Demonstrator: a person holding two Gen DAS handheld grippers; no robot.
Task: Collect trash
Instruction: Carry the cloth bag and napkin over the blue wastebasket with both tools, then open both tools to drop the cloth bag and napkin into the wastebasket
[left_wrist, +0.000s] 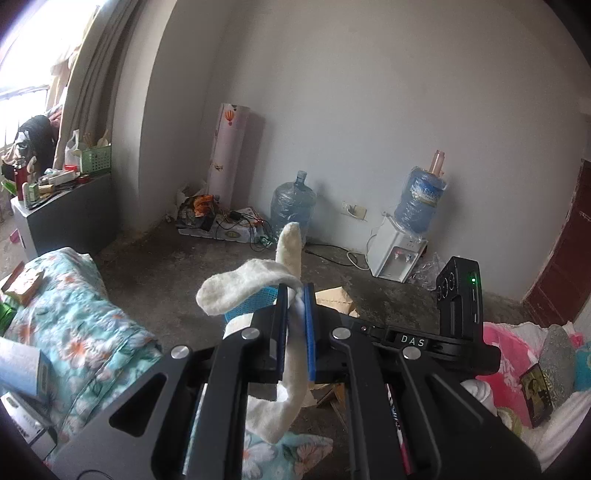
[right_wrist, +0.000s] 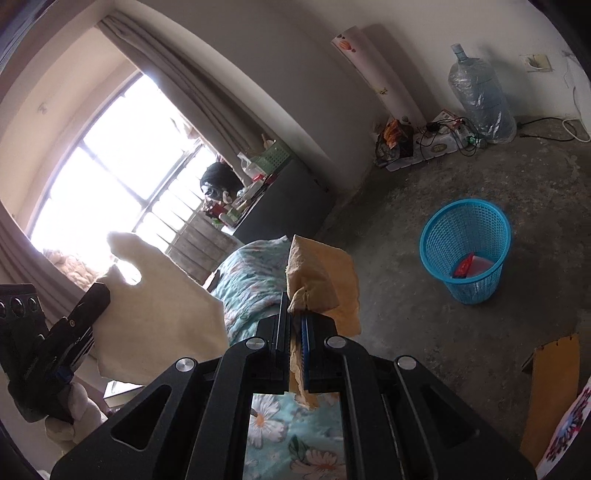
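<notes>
My left gripper (left_wrist: 297, 291) is shut on a white tissue (left_wrist: 243, 288), which flops out above and below the blue pads. It also shows at the left of the right wrist view, where the left gripper (right_wrist: 96, 295) holds the broad white tissue (right_wrist: 159, 314). My right gripper (right_wrist: 295, 304) is shut on a crumpled brown paper (right_wrist: 317, 273). A blue mesh basket (right_wrist: 465, 251) stands on the concrete floor to the right, with a red wrapper (right_wrist: 466, 266) inside. In the left wrist view the basket (left_wrist: 258, 301) is mostly hidden behind the tissue.
A floral quilt (left_wrist: 77, 314) covers the bed beneath both grippers. Brown cardboard (right_wrist: 550, 387) lies on the floor. Along the far wall stand a water jug (left_wrist: 293, 206), a dispenser (left_wrist: 397, 251), tangled cables (left_wrist: 236, 223) and a cluttered grey cabinet (left_wrist: 70, 218).
</notes>
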